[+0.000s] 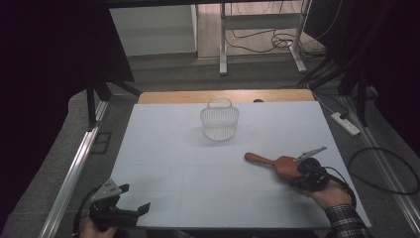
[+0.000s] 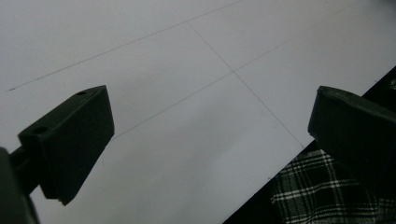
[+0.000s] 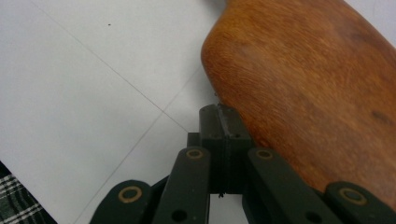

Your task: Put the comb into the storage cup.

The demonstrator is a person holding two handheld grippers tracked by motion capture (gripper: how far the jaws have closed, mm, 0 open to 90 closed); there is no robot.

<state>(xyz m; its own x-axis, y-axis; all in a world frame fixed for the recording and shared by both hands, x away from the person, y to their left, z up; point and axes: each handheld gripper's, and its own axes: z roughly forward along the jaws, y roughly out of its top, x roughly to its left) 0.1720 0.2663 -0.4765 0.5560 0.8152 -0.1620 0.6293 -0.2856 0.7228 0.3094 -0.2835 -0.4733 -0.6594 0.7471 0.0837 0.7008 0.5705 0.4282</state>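
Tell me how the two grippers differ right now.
The left gripper has its jaws spread wide with nothing between them, while the right gripper has its jaws pressed together beside the wooden paddle. The left sits near the table's front left corner, away from any object; the right is against the paddle's broad end. Both are hand-held, black and low over the white surface.

A white wire-mesh basket with a looped handle (image 1: 219,121) stands upright near the far middle of the pale grey counter (image 1: 163,148). On the floor beyond the counter's right edge lie a white power strip (image 1: 345,123) and a looping black cable (image 1: 381,171).
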